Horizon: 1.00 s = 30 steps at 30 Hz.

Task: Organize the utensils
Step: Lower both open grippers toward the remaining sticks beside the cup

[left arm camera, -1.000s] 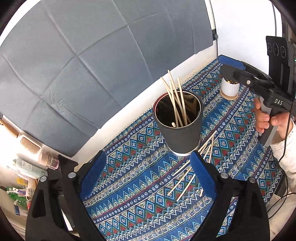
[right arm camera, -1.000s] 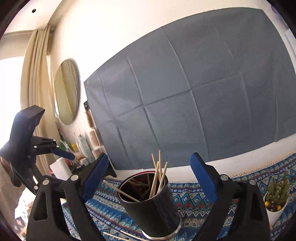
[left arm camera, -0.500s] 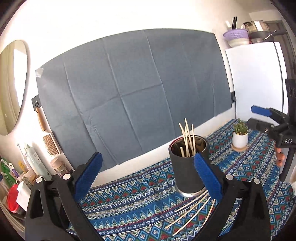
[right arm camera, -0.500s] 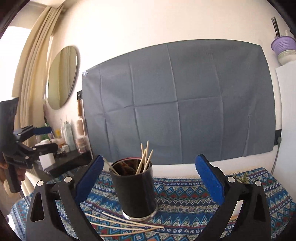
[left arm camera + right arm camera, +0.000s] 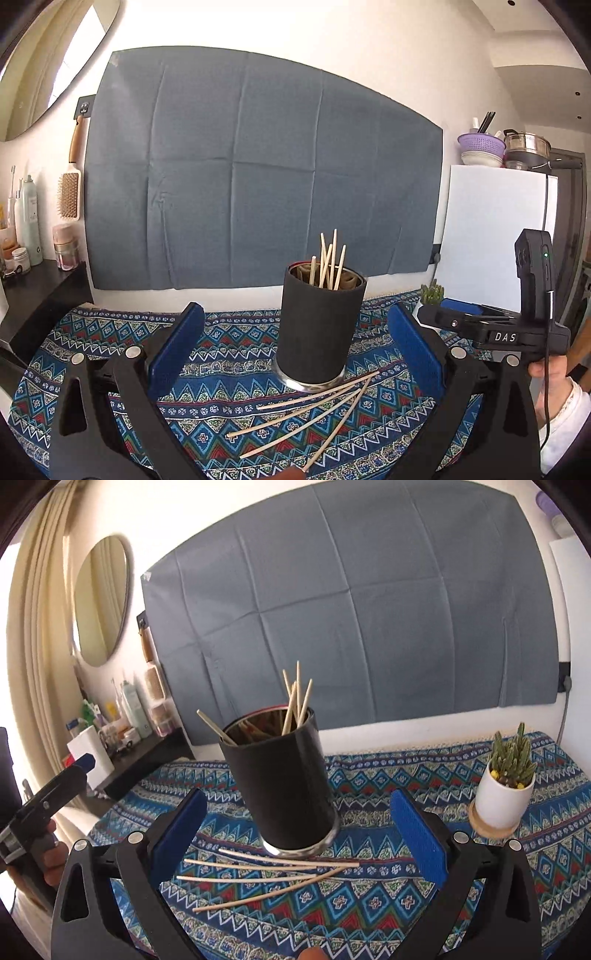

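Four loose sticks lie fanned on the counter against the black cup. Both the right gripper and left gripper are wide, empty. Risk: thin sticks slip or cup tips if nudged.

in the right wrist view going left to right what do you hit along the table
left gripper → loose wooden sticks on the patterned cloth → black cup holding more sticks → potted cactus

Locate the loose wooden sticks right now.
In both wrist views, the loose sticks lie fanned on the patterned cloth just in front of the black cup.
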Motion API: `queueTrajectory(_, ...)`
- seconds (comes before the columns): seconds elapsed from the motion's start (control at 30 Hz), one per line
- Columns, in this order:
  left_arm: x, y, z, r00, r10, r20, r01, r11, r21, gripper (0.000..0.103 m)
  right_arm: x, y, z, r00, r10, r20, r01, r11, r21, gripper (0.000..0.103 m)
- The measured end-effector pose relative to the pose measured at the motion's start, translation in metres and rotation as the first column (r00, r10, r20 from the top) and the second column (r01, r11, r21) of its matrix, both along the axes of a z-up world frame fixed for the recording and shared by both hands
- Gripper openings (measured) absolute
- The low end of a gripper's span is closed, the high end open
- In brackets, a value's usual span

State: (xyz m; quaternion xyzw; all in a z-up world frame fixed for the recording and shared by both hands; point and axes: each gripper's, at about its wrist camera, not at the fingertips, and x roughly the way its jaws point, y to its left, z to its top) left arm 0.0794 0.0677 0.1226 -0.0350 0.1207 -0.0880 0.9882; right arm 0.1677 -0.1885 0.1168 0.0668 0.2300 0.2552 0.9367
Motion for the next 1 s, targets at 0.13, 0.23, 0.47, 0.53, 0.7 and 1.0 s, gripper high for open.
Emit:
queueTrajectory(0.13,0.028,0.012,-0.015,0.992,-0.057,-0.116,0.058,0.998,0.007,0.097,0.016,0.016,-0.023,0.987,-0.05,-0.15,0.036,0.994,-0.1,0.095)
queueTrajectory(0.23,0.048,0.018,-0.027,0.983,-0.066,-0.169,0.077,0.995,0.06,0.097,0.024,0.028,-0.041,0.969,-0.078,-0.235,0.043,0.987,-0.153,0.095)
queueTrajectory(0.47,0.089,0.016,-0.053,0.939,-0.135,-0.315,0.208,0.955,0.21,0.097,0.04,0.055,-0.073,0.911,-0.141,-0.387,0.037,0.964,-0.264,0.095)
queueTrajectory(0.53,0.097,0.015,-0.059,0.923,-0.165,-0.346,0.252,0.942,0.221,0.097,0.044,0.062,-0.081,0.894,-0.165,-0.416,0.034,0.952,-0.304,0.095)
queueTrajectory(0.7,0.122,0.013,-0.079,0.882,-0.214,-0.421,0.336,0.91,0.243,0.097,0.053,0.066,-0.099,0.843,-0.202,-0.498,0.034,0.945,-0.327,0.095)
queueTrajectory(1.0,0.133,0.007,-0.109,0.793,-0.296,-0.532,0.478,0.844,0.244,0.097,0.059,0.082,-0.111,0.816,-0.238,-0.527,0.022,0.924,-0.383,0.095)
